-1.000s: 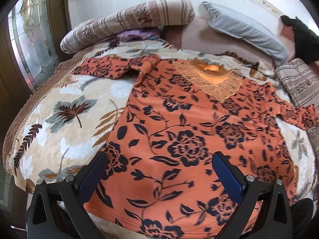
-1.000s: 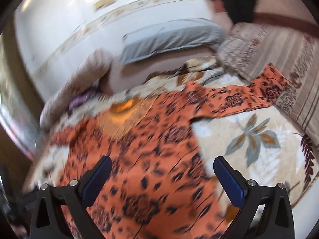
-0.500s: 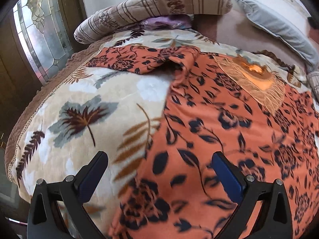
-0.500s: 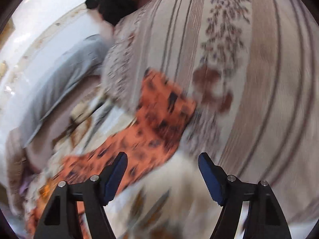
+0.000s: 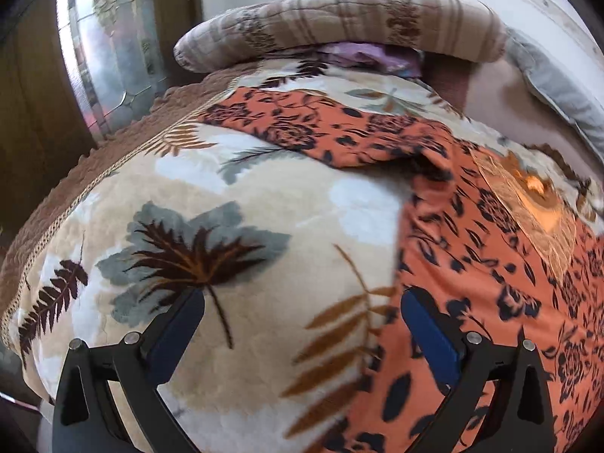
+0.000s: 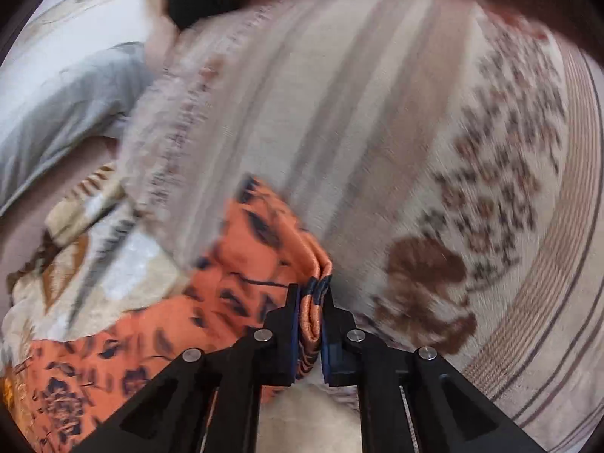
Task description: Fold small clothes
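Left wrist view
Left gripper (image 5: 302,324): we see its jaws spread wide, holding nothing, above the leaf-print blanket (image 5: 264,207).
Shirt (image 5: 509,264): orange, flowered, flat on the bed at our right; one sleeve (image 5: 302,128) stretches toward the striped pillow (image 5: 339,26).

Right wrist view
Right gripper (image 6: 311,302): we see its jaws have just closed, pinching the cuff (image 6: 313,313) of the shirt's other sleeve.
Cuff: bunched beside the striped quilt (image 6: 415,132).
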Demonstrator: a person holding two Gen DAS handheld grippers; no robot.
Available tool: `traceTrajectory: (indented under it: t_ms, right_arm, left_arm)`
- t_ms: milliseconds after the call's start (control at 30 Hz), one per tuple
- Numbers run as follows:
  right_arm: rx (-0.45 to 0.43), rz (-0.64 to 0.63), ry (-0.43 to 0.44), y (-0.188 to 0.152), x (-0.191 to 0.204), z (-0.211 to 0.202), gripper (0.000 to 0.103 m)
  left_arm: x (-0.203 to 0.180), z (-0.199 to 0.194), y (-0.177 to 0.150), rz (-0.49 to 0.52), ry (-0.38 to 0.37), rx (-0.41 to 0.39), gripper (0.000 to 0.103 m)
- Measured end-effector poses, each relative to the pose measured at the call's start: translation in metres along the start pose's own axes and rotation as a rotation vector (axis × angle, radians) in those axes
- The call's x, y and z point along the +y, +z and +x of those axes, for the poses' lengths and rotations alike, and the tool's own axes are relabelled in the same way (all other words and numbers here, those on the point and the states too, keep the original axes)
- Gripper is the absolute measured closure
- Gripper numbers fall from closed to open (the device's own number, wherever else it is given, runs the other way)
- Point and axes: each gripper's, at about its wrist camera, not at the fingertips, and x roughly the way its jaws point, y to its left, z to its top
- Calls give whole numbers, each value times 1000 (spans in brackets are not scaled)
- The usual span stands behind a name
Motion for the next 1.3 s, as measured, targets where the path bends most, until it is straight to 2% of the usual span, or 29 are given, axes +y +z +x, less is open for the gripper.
traceTrajectory:
  t_ms: [67, 133, 233, 267, 300, 333, 433, 533, 633, 667, 700, 733, 767, 800, 867, 900, 1000, 1133, 1200, 1300]
  right_arm:
    - [-40, -44, 71, 8, 23, -28, 94]
    - [-88, -78, 189, 16, 57, -71, 94]
    - [-148, -156, 436, 14, 134, -154, 94]
    - [-155, -172, 486, 7, 153, -171, 94]
    - [-165, -201, 584, -3, 186, -201, 94]
    - [-169, -214, 628, -11, 202, -215, 94]
    - [-150, -258, 817, -59, 276, -260, 94]
    - [-75, -262, 895, -109, 327, -259, 94]
    - [21, -299, 919, -171, 376, -233, 91]
    - [84, -338, 936, -198, 396, -215, 91]
    - [146, -374, 941, -217, 409, -203, 85]
    - [262, -425, 935, -245, 423, -186, 74]
    - [322, -446, 915, -255, 432, -173, 35]
    - [391, -461, 885, -275, 436, -157, 13]
    - [406, -457, 886, -281, 429, -143, 14]
    - [405, -440, 914, -281, 419, -144, 14]
    - [362, -443, 939, -271, 395, -157, 14]
    - [288, -417, 930, -240, 351, -161, 14]
    - [263, -363, 909, -228, 317, -157, 14]
    - [277, -276, 908, -222, 269, -147, 14]
  left_arm:
    - [6, 1, 1, -25, -10, -5, 0]
    - [12, 0, 2, -45, -20, -17, 0]
    - [15, -5, 1, -61, -47, -24, 0]
    - [17, -6, 1, -70, -58, -28, 0]
    - [19, -6, 2, -76, -65, -28, 0]
    - [22, -7, 2, -91, -75, -25, 0]
    - [31, -6, 1, -120, -84, -19, 0]
    - [35, 2, -2, -100, -56, 20, 0]
    - [43, 2, -4, -94, 8, 2, 0]
    - [46, 0, -4, -98, 18, -9, 0]
    - [50, -1, -4, -105, 30, -20, 0]
    - [53, 0, -4, -113, 34, -18, 0]
    - [56, 2, -4, -123, 34, -8, 0]
    - [57, 4, -4, -128, 34, 0, 0]
    - [59, 11, -6, -137, 41, 29, 0]
    - [59, 14, -7, -139, 42, 43, 0]
    - [63, 29, -13, -167, 31, 119, 0]
    - [55, 31, -18, -104, 70, 112, 0]
    - [53, 30, -20, -100, 76, 103, 0]
    - [54, 29, -20, -80, 66, 110, 0]
